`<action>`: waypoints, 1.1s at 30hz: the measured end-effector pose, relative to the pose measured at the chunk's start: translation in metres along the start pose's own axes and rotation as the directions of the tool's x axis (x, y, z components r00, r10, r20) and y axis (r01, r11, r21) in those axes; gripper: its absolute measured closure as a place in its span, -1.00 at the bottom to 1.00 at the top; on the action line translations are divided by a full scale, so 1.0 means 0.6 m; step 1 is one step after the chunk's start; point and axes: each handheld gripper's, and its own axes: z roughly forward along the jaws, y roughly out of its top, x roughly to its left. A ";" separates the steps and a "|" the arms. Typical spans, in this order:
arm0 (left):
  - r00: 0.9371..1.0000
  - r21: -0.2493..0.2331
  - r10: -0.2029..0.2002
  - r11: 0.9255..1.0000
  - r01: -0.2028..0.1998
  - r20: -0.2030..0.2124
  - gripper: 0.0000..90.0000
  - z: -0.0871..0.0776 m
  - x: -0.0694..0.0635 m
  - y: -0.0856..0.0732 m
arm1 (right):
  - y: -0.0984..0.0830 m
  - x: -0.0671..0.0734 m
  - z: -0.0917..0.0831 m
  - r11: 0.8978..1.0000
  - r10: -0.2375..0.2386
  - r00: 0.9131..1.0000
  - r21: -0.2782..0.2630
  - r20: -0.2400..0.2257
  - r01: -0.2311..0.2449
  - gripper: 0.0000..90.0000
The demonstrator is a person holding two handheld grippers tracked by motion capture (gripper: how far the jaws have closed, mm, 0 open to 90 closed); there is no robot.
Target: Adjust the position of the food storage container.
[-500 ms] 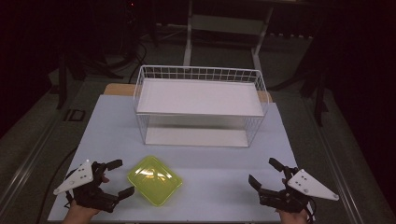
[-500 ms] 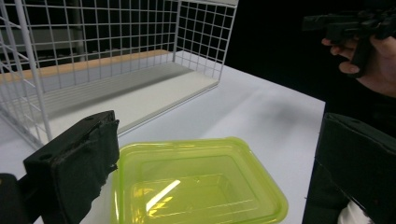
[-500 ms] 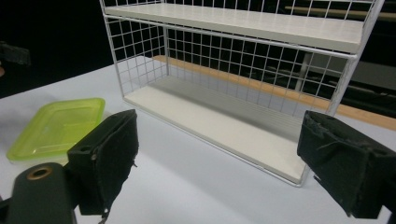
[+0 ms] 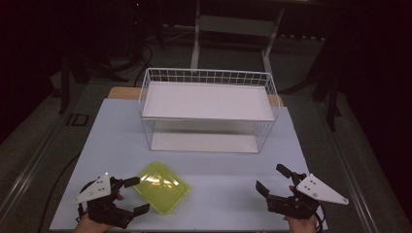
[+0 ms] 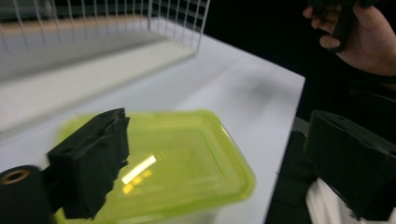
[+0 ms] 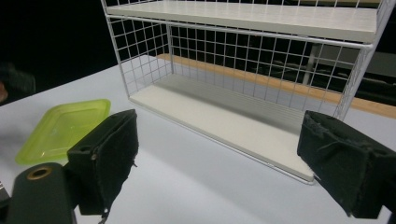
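A yellow-green plastic container lid lies flat on the white table near its front left. My left gripper stands open right at the lid's left edge, one jaw on each side of that corner; in the left gripper view the lid lies between and just beyond the jaws. My right gripper is open at the front right, well apart from the lid, nothing between its jaws. In the right gripper view the lid lies at the left.
A white wire shelf rack with two white boards stands across the middle of the table; its lower board is at table level. The table's right edge and the other hand appear in the left gripper view.
My left gripper has edged closer to the lid's left side. The right gripper has hardly moved.
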 end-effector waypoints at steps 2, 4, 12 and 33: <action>1.000 0.032 0.017 0.999 -0.017 -0.003 -0.54 0.004 -0.005 -0.004 | -0.001 -0.001 0.001 1.000 0.013 1.000 0.004 -0.001 -0.013 -0.72; 0.999 0.056 0.045 0.997 -0.045 0.012 -0.26 0.006 -0.008 -0.006 | -0.001 -0.002 0.002 1.000 0.022 1.000 0.008 -0.007 -0.022 -0.72; 0.995 0.179 0.081 0.980 -0.089 0.051 0.71 0.018 -0.011 -0.013 | -0.002 -0.001 0.006 1.000 0.019 1.000 0.014 -0.020 -0.019 -0.72; 0.981 0.213 0.186 0.958 -0.194 0.056 1.00 0.087 -0.013 -0.035 | -0.003 -0.003 0.011 0.999 0.034 0.998 0.027 -0.054 -0.032 -0.71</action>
